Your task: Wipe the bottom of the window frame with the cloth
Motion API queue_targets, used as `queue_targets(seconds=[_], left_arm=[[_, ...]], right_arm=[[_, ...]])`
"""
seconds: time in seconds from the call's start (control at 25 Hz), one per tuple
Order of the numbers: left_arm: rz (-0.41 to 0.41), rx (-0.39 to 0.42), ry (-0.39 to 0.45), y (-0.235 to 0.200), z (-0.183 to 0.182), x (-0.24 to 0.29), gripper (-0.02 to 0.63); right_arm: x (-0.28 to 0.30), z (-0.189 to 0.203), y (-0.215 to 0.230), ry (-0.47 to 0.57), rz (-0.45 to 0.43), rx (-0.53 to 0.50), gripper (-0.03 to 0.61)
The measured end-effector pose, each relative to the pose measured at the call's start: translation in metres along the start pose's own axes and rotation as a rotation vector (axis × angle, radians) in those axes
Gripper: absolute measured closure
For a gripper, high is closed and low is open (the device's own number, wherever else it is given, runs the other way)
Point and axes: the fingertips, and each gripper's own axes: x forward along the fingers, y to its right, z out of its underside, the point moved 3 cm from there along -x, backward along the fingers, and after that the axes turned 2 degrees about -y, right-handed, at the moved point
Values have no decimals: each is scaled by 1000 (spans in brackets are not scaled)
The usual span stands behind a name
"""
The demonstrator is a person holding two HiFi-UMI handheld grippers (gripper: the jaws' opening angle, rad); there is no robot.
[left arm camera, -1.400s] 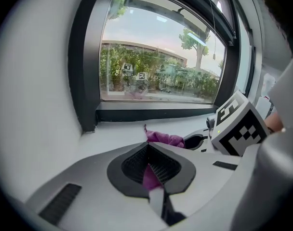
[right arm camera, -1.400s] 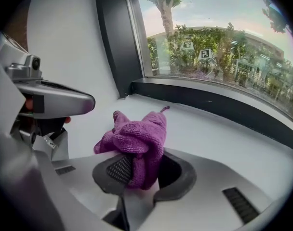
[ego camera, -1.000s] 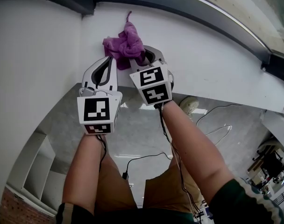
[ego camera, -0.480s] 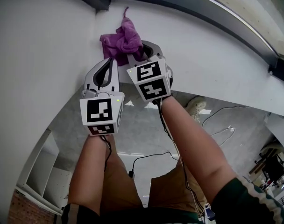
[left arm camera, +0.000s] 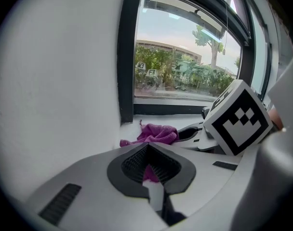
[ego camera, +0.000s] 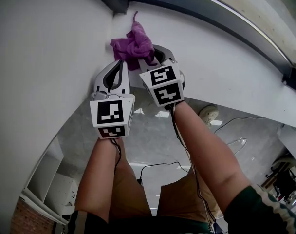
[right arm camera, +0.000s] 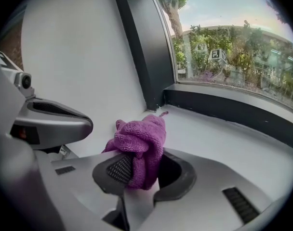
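Observation:
A bunched purple cloth [ego camera: 133,44] lies on the white window sill [ego camera: 221,62], close to the corner where the dark bottom frame [ego camera: 206,14] meets the left wall. My right gripper [ego camera: 149,58] is shut on the cloth's near side; in the right gripper view a fold of the cloth [right arm camera: 139,143] hangs between the pads [right arm camera: 118,168]. My left gripper [ego camera: 122,62] sits just left of it with its tips together and nothing clearly held. In the left gripper view the cloth [left arm camera: 158,133] lies beyond the left gripper [left arm camera: 147,147].
The white wall [ego camera: 41,57] rises right beside the left gripper. The window glass [right arm camera: 233,57] stands behind the frame. Below the sill edge are grey floor, cables [ego camera: 157,165], a shoe [ego camera: 208,114] and a white shelf unit [ego camera: 46,179].
Both grippers have slid left along the sill with the cloth, which is now nearer the frame's corner. Neither gripper's jaws have changed.

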Motion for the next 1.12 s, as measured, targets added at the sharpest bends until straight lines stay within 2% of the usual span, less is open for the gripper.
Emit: queue_targets(seconds=[0.28, 0.52, 1.0, 1.12], left_arm=[[5, -4, 34, 6, -23, -11, 604], [26, 6, 86, 26, -66, -32, 604], [114, 95, 214, 106, -195, -127, 604], [141, 79, 222, 122, -217, -159, 604]], right_arm=[[-26, -24, -2, 62, -14, 25, 462], [-78, -52, 2, 116, -34, 9, 463], [-258, -135, 25, 260, 42, 27, 463], [-304, -148, 15, 290, 43, 22, 463]])
